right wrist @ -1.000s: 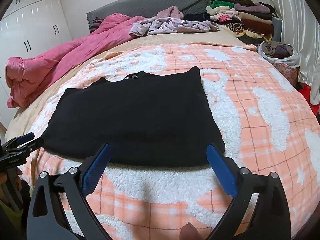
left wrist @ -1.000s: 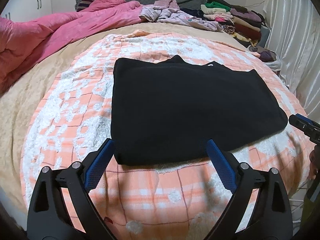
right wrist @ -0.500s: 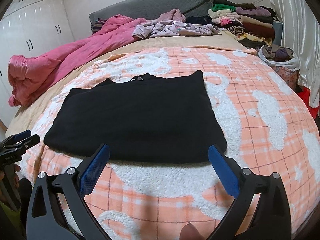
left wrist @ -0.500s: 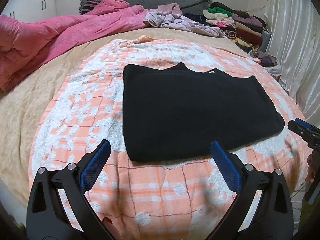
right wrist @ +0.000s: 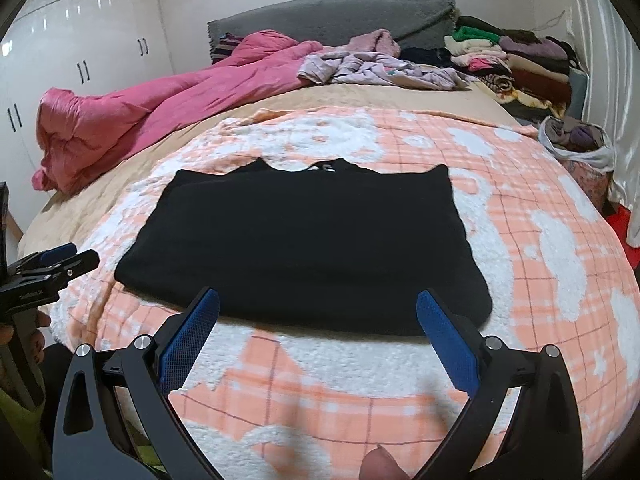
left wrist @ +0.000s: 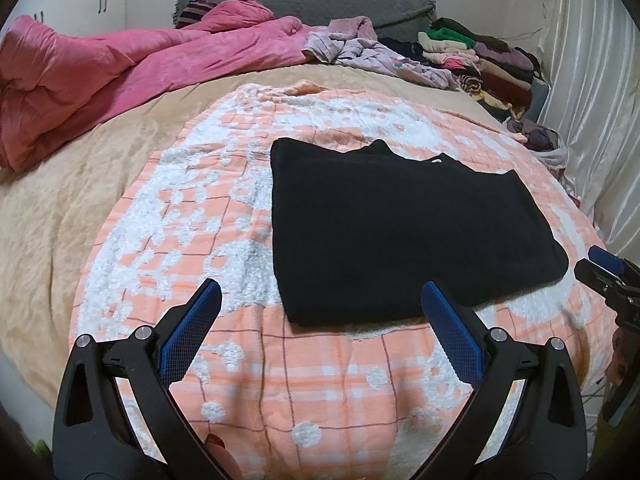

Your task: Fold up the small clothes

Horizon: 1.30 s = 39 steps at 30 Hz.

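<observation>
Lying flat on the orange-and-white plaid blanket (left wrist: 320,364) is the black garment (left wrist: 400,236), folded into a rough rectangle, collar edge w/ a small white label facing the far side of the bed. Near edge of the garment sits just beyond both sets of blue pads; neither gripper touches it.

Left gripper (left wrist: 320,312): jaws spread wide, having just opened further, nothing btwn them but blanket and the garment's near left corner seen past the tips. It points downward at the bed from the near edge. In the right wrist view the same tool shows at the left border, off the garment's left corner, a hand wrapped round its handle.

Right gripper (right wrist: 318,312): jaws also spread wide, empty, hovering over the blanket just short of the garment's near edge. From the left wrist view its tip pokes in at the right border, near the garment's right corner but apart from it.

Blanket lies over a beige sheet (left wrist: 60,200). Farther back: crumpled pink duvet (left wrist: 120,68) along the left, grey headboard cover (left wrist: 312,0), loose lilac clothes (right wrist: 372,68) in a heap, and a stack of folded clothes (right wrist: 520,64) at the far right corner. White plastic bag (right wrist: 580,148) w/ more clothes sits beside the bed by the white curtain (left wrist: 592,80). White wardrobe doors (right wrist: 80,48) at left. A fingertip shows at the bottom edge of the right wrist view.
</observation>
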Each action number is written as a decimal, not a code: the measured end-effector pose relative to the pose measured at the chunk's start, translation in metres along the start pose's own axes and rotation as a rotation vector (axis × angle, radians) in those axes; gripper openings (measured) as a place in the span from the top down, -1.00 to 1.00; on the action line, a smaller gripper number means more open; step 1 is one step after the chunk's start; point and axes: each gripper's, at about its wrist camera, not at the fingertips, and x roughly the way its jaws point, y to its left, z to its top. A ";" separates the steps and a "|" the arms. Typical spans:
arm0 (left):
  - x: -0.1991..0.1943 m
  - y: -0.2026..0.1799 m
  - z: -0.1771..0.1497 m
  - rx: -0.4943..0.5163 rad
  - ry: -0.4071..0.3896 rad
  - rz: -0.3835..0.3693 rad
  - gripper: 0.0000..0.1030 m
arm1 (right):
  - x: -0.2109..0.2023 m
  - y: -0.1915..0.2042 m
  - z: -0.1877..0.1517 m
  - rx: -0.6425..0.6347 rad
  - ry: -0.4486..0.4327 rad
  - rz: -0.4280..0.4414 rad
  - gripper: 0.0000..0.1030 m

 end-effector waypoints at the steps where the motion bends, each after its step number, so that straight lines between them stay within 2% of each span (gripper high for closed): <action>1: 0.000 0.001 0.000 -0.002 -0.001 0.000 -0.82 | 0.000 0.002 0.001 -0.004 -0.001 0.004 -0.91; 26: -0.020 0.040 0.010 -0.086 -0.046 0.045 -0.82 | 0.008 0.073 0.012 -0.135 0.003 0.100 -0.91; 39: -0.012 0.058 0.009 -0.128 -0.039 0.074 -0.82 | 0.022 0.105 0.011 -0.209 0.031 0.153 -0.91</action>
